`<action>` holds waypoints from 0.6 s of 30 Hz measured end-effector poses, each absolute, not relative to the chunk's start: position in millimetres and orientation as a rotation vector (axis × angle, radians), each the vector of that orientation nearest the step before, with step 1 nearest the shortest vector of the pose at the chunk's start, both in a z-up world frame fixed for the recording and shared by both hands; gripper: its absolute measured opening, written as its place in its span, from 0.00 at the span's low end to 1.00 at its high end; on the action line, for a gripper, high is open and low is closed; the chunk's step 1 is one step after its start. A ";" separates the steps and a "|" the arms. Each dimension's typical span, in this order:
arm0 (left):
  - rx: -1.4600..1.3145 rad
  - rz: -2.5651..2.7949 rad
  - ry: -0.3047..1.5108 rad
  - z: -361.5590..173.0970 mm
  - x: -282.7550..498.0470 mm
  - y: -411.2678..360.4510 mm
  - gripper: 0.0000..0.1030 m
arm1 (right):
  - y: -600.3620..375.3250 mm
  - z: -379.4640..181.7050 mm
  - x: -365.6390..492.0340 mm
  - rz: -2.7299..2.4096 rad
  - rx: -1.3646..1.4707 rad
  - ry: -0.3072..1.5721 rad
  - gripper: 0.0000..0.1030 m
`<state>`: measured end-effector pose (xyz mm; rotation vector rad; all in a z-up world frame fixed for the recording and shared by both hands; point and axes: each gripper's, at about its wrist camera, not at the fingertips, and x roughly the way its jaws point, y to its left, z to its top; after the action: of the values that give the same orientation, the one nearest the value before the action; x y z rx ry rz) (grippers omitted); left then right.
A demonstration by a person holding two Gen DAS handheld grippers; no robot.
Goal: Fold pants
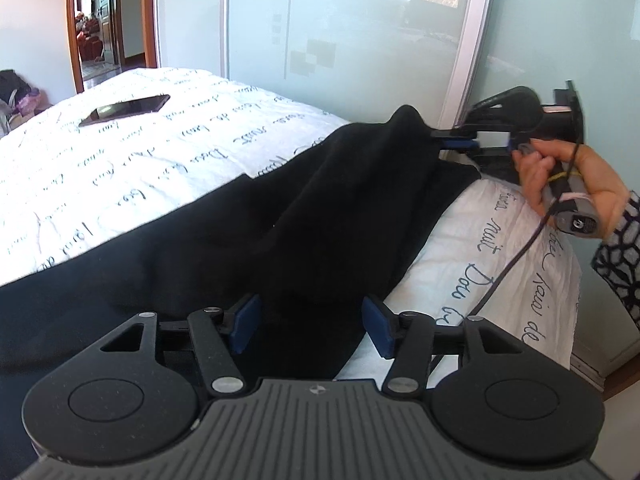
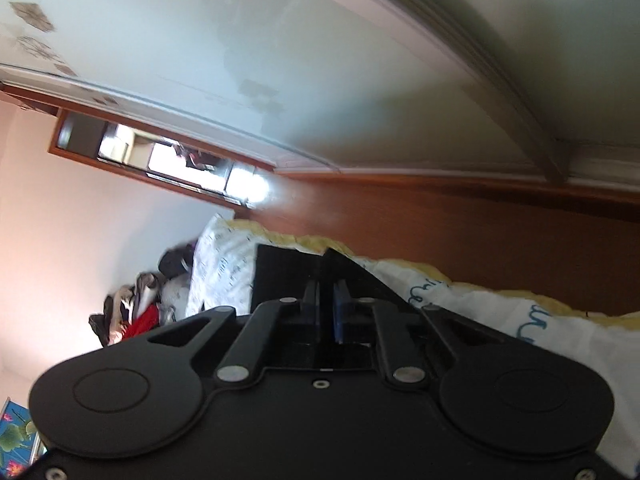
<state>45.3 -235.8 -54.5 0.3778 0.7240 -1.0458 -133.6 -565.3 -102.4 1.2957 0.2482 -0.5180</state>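
Black pants lie across a white bedspread with script print. My left gripper is open, its blue pads on either side of the near end of the pants. My right gripper is shut on the far end of the pants and holds it lifted above the bed. In the right wrist view the gripper is rolled sideways, with black cloth pinched between its pads.
A dark phone lies on the bed at the far left. A frosted sliding wardrobe door stands behind the bed. An open doorway is at the far left. A cable hangs from the right gripper handle.
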 end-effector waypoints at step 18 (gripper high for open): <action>0.396 -1.003 0.683 -45.3 50.7 -226.5 0.67 | -523.3 -82.5 -177.4 -0.669 1.218 0.378 0.49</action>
<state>50.7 -226.5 -45.3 0.3958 0.6827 -1.0035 -177.4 -523.3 -82.5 1.2179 0.3779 -0.6693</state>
